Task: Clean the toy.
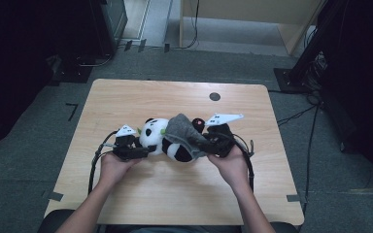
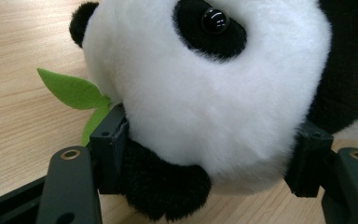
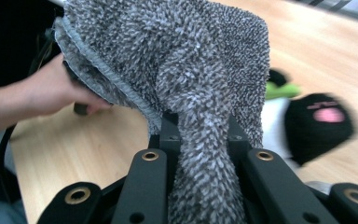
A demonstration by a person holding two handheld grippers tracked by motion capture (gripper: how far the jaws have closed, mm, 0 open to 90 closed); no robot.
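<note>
Pinching the grey cloth [image 3: 200,84], right claw [image 3: 200,135]; left claw [image 2: 209,163] grips the panda [image 2: 214,102].

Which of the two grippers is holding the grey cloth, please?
The right gripper: its jaws pinch the grey cloth, whereas the left gripper clamps the panda's head.

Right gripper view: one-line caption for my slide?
Right gripper clamps a fold of grey chenille cloth above the wooden table, plush panda behind.

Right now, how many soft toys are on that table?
1: a plush panda lying mid-table, its head clamped in the left gripper, a grey cloth draped over its body. Anything beneath the cloth is hidden.
</note>
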